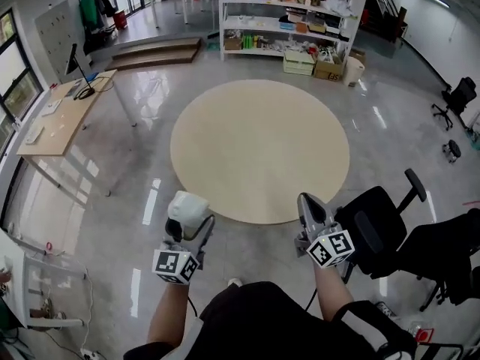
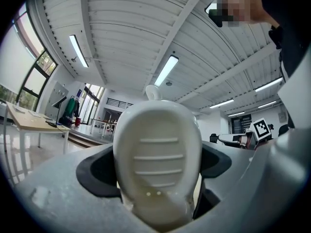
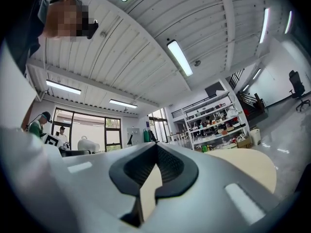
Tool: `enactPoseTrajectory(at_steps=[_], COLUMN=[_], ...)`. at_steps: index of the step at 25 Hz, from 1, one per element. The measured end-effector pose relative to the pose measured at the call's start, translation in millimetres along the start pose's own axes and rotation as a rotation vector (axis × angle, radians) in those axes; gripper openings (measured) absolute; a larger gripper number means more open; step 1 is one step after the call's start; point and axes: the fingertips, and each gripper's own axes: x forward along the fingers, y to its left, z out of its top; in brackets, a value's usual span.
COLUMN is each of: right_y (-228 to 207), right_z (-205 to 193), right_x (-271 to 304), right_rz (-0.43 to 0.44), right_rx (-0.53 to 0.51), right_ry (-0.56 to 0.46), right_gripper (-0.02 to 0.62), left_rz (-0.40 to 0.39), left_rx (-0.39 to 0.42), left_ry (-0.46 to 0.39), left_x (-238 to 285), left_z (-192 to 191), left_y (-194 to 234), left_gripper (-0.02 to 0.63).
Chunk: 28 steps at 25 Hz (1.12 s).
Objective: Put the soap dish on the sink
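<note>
Plainly, the left gripper (image 1: 192, 225) is clamped on the soap dish (image 2: 158, 154). In the left gripper view the pale oval dish stands on end between the two dark pads, which press against its left and right sides. The jaws are therefore held apart by the width of the dish and no more. The dish's ribbed face is turned toward the camera, with four shallow horizontal ridges and a few small holes near its lower end. Its upper end rises well above the pads, against the white slatted ceiling (image 2: 146, 33).

The right gripper (image 1: 306, 201) carries nothing. Its own view shows the jaws brought together with the tips meeting. Only a thin slit is left lower down, through which a pale beige surface shows.

Taking the round beige mat (image 1: 259, 148) as the landmark, both grippers are held low on its near side, over the glossy grey floor (image 1: 142, 163). The dish sits just outside the mat's near-left rim, and the right gripper's tip shows against the near-right rim. The two grippers are apart from each other, each pointing away from the person toward the mat. A black office chair (image 1: 379, 227) stands just beside the right gripper, off the mat's near-right edge. A shelving unit (image 1: 289, 13) stands beyond the mat's far side, and a wooden desk (image 1: 64, 115) lies well to the mat's left.
</note>
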Motion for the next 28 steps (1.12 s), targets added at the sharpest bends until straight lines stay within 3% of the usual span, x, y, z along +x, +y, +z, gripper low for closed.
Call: enactPoseTrajectory(at_steps=[11, 19, 28], right_y=[-10, -58, -103], right_z=[-25, -41, -60], right_x=[28, 74, 118], right_rz=[-0.066, -0.131, -0.140], right_rx=[0.013, 0.056, 0.066], right_ry=[0.050, 0.070, 0.116], right_gripper=[0.006, 0.006, 0.006], left_rz=[-0.047, -0.060, -0.061], left_rx=[-0.055, -0.071, -0.053], left_ry=[0.088, 0.124, 0.180], left_x=[37, 90, 158], left_z=[-34, -48, -65], left_y=[28, 39, 58], left_gripper=[0.469, 0.469, 0.469])
